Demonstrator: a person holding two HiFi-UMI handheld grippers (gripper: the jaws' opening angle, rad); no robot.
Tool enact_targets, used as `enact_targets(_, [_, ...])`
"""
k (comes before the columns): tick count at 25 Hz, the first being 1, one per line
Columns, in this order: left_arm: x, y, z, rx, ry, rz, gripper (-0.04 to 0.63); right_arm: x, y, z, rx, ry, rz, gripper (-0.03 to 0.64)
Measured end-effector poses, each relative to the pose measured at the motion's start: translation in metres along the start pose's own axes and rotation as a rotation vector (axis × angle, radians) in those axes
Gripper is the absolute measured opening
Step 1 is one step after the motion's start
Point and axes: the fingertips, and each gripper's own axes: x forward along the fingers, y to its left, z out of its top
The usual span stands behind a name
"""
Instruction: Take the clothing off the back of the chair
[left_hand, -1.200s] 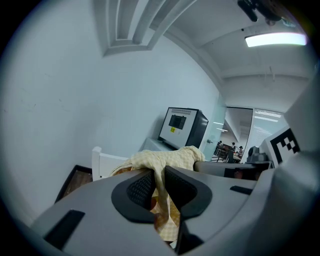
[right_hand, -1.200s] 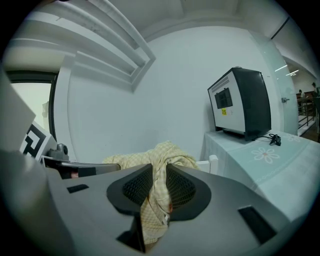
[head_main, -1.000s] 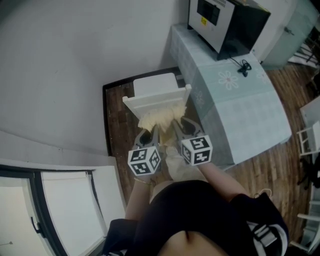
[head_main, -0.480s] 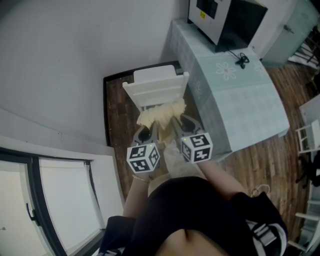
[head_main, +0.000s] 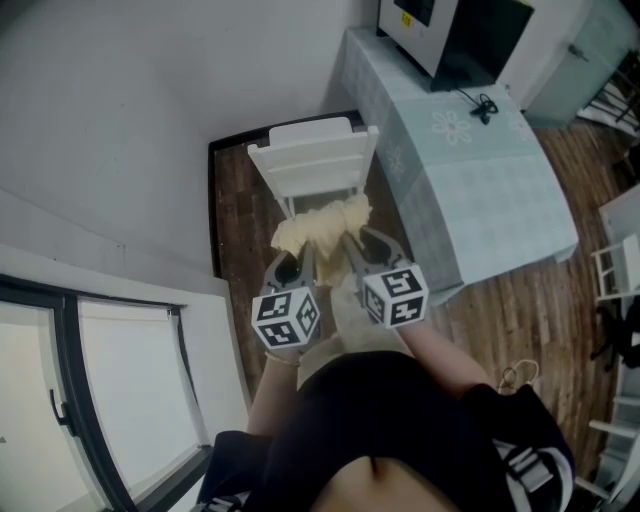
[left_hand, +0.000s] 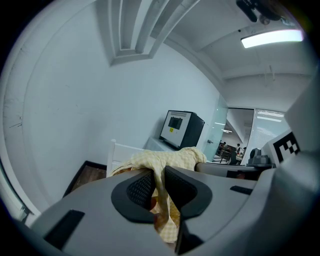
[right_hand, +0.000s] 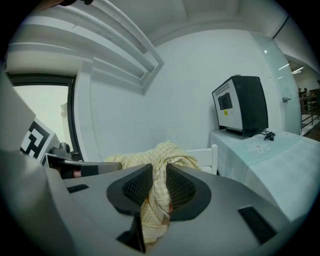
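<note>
A big white wall (head_main: 140, 120) fills the far side of the room. Below it is a dark wood floor (head_main: 520, 330). A large window (head_main: 120, 400) is on the left, close to the person.

A long table (head_main: 480, 200) stands on the right. It has a pale green cloth with a flower print on it. A boxy machine (head_main: 455, 35) sits at the far end of the table. It is black with a light front. A small black cable (head_main: 487, 100) lies on the cloth just beside it.

A white chair (head_main: 315, 165) stands between the wall and the table, with its back toward the person. The person (head_main: 400, 440) wears a black top and holds both arms out toward the chair.

The clothing (head_main: 315, 225) is pale yellow with small checks. It is bunched up in a soft heap. It hangs in the air between the two claws, just on the person's side of the chair back. It is very near the top rail, and from above I cannot tell if it touches the chair or not.

The left gripper (left_hand: 159, 175) has its two dark jaws squeezed onto a fold of the yellow cloth. The cloth runs down through the thin gap between them and hangs out below.

The right gripper (right_hand: 159, 172) does the same. Its jaws pinch a thicker bunch of the cloth, and a loose end hangs down under them.

The two claws sit side by side, close together, with the cloth heap in front of them.
</note>
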Motion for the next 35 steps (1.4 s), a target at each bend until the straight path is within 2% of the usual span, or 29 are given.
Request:
enact_targets(14, [-0.021, -0.011, -0.006, 0.001, -0.004, -0.017, 0.057, -0.022, 0.009, -0.003, -0.018, 0.000, -0.001, 0.091])
enact_targets(35, [-0.011, -0.010, 0.003, -0.012, -0.014, -0.031, 0.057, -0.017, 0.005, 0.006, -0.045, 0.001, 0.008, 0.089])
